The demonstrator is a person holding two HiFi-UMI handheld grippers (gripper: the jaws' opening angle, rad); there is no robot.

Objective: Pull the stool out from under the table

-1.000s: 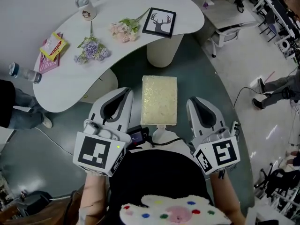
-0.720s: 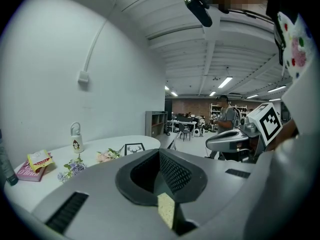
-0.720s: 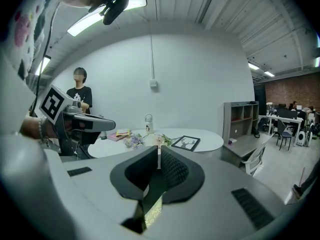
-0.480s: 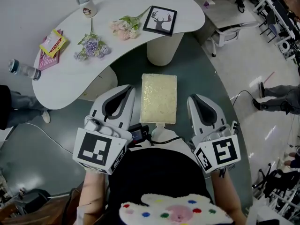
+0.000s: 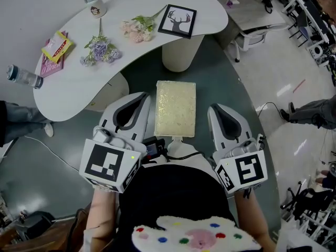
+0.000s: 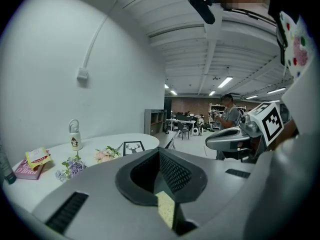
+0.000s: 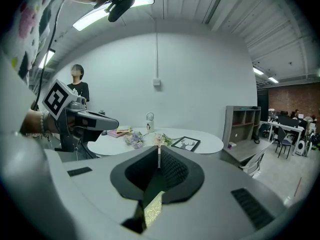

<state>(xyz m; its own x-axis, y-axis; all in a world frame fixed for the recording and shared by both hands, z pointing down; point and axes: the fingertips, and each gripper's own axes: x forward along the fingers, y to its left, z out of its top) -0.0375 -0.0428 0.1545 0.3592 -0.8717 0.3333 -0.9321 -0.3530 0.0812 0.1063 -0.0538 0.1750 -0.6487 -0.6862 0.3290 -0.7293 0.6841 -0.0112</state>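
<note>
Closest to us, our left tongs (image 5: 139,95) and our right tongs (image 5: 216,108) point forward side by side. Each pair has its tips pressed together with nothing caught between them. Between the two lies the stool (image 5: 176,108), its pale yellow rectangular seat running lengthwise away from us, the left tongs just beside its left edge and the right tongs a little off its right edge. The stool stands on the dark green floor mat (image 5: 223,80) in the hollow of the curved white tabletop (image 5: 79,91), out from beneath it, with its far end near the round pedestal (image 5: 181,56). On the tabletop beyond we see a clear bottle (image 5: 23,77) lying at the left rim, a pink book (image 5: 48,67) with a yellow packet (image 5: 58,45) on it, a bunch of purple flowers (image 5: 100,50), a bunch of pink flowers (image 5: 134,28), a black-framed deer picture (image 5: 177,21) and, farthest off, a small white mug (image 5: 93,4).
</note>
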